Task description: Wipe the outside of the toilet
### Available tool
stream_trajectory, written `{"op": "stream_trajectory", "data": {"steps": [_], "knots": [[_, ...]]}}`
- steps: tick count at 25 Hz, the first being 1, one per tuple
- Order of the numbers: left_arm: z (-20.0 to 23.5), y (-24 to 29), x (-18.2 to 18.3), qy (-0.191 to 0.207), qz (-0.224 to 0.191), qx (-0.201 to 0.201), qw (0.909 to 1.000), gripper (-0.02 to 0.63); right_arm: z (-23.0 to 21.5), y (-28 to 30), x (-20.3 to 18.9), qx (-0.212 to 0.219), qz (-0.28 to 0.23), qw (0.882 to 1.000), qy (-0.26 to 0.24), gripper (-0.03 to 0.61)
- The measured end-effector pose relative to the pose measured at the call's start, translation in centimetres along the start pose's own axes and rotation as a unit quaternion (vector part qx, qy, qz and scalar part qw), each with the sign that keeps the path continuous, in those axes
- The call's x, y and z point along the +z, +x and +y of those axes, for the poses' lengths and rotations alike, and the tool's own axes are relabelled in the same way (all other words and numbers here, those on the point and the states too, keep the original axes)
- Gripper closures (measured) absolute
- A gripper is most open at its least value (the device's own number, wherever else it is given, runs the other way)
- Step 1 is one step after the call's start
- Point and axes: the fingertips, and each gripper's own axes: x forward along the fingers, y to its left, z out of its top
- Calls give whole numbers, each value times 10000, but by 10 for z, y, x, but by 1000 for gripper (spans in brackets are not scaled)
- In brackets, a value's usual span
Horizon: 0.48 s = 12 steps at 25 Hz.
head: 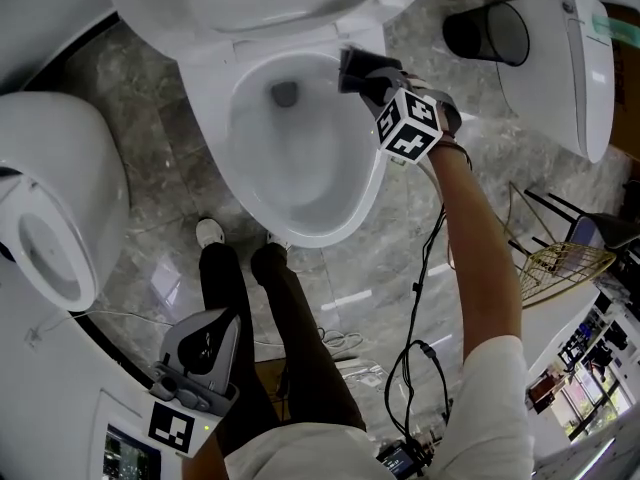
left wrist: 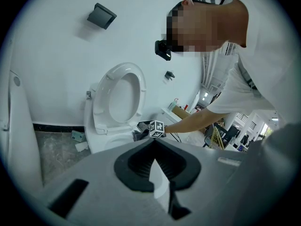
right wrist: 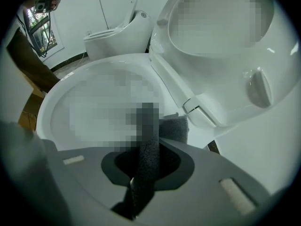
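the right gripper [head: 378, 83] is clamped on a dark grey cloth [right wrist: 146, 168]. the cloth stands up between its jaws and folds over past the tips. the cloth's free end rests on the back right part of the toilet [head: 365, 183] rim, just beside the hinge of the raised seat [right wrist: 225, 79]. so the cloth is on top of the rim rather than on the outer wall, which falls away below and to the right of the gripper.

the bowl's long axis runs from the hinge toward the person's shoes [head: 210, 233]. my guess is the next move takes the cloth over the rim edge and down that right flank, then forward along the axis.

the right gripper is far the nearer one. the left gripper [head: 215, 328] hangs back by the person's hip, well apart from the bowl. its jaws are closed tip to tip with nothing in them, and it points toward the toilet from a distance.

counted: one cloth and two grippers. there is one toilet being worked on, and two more white toilets [head: 60, 198] stand either side of it. one black bin [head: 490, 33] sits near the one on the right.
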Motion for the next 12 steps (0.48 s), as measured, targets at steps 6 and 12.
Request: {"op": "stream_trajectory", "data": {"steps": [6, 12], "knots": [[0, 0, -4, -13, 22, -6, 10000, 615, -17, 3, 9, -137, -105, 9998, 94, 512], [1, -1, -8, -34, 49, 18, 10000, 615, -34, 7, 12, -336, -106, 9993, 143, 512]]}}
